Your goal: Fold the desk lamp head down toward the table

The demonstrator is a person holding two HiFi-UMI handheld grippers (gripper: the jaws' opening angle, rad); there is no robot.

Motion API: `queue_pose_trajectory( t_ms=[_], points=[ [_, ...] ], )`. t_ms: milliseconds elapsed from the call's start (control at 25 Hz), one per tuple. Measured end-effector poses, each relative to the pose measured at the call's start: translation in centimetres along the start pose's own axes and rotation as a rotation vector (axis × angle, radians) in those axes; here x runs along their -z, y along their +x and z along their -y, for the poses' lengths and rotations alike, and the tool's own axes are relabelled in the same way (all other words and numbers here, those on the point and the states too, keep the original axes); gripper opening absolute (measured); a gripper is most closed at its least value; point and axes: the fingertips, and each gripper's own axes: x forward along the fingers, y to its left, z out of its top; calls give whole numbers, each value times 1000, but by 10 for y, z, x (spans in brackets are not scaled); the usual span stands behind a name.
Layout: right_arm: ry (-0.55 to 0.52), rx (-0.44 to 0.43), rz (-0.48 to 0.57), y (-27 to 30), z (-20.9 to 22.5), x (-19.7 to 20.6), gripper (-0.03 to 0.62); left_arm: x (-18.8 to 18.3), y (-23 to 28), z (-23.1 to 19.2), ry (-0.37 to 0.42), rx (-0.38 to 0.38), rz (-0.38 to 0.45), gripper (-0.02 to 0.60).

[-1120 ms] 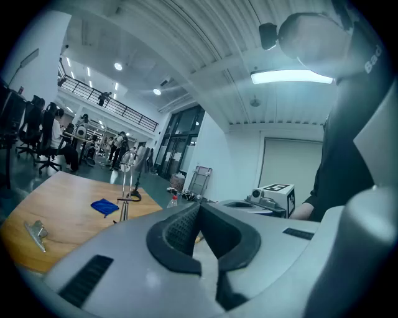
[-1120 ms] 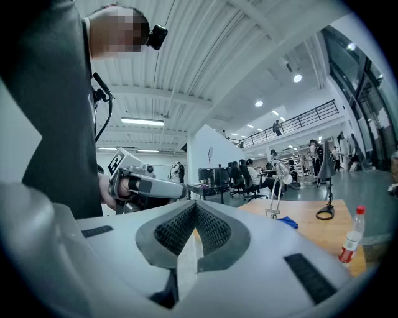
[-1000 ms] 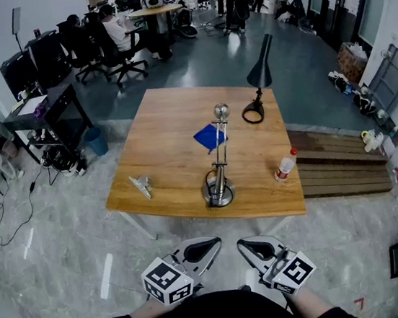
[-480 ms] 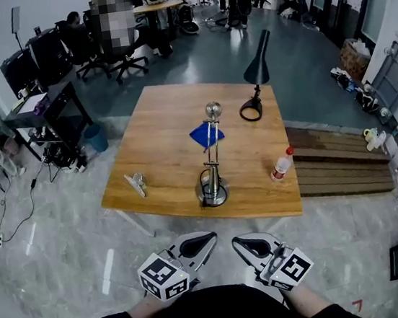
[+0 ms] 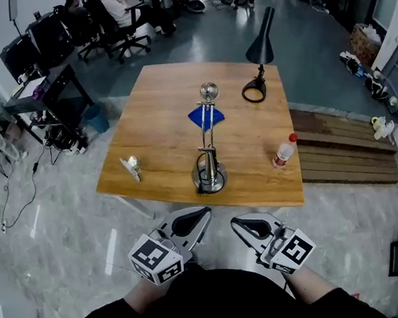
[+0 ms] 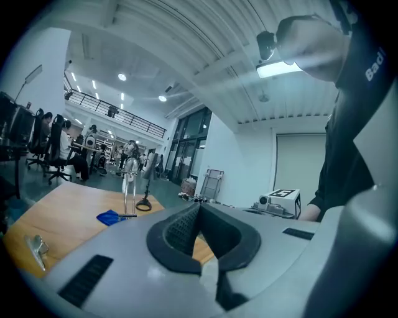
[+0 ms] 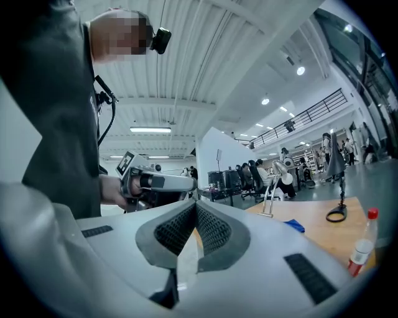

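Observation:
A silver desk lamp (image 5: 210, 168) stands upright near the front middle of the wooden table (image 5: 159, 134), its round head (image 5: 209, 91) up on a two-rod arm. A black desk lamp (image 5: 260, 45) stands at the far right with its cone head raised. My left gripper (image 5: 195, 220) and right gripper (image 5: 245, 225) are both shut and empty. They are held level in front of my body, short of the table's near edge. In the left gripper view both lamps, silver (image 6: 129, 185) and black (image 6: 147, 191), show far beyond the shut jaws.
A blue cloth (image 5: 206, 115) lies behind the silver lamp. A plastic bottle (image 5: 283, 152) with a red cap stands at front right, and a small metal clip (image 5: 131, 166) lies at front left. Office chairs, desks and people fill the room behind. A wooden platform (image 5: 344, 154) lies to the right.
Both grippers have moved forward toward the table's near edge, still shut and empty. The table now sits a little closer in the head view. Nothing on it moved.

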Motion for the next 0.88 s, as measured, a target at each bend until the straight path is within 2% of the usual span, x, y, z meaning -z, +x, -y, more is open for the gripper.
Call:
queue_pose_trajectory(
  t_ms=[160, 360, 560, 720, 880],
  points=[
    [0, 66, -43, 25, 28, 9, 5, -6, 10, -39, 30, 34, -1, 8],
    [-24, 163, -91, 70, 69, 13, 5, -23, 24, -98, 75, 121, 10, 8],
    [-39, 282, -132, 108, 115, 16, 6, -36, 41, -148, 61, 204, 2, 8],
    [-42, 302, -188, 122, 142, 32, 6, -37, 62, -168, 54, 240, -12, 8],
    [-29, 264, -229, 123, 160, 54, 6, -34, 83, -180, 39, 211, -32, 8]
  ],
)
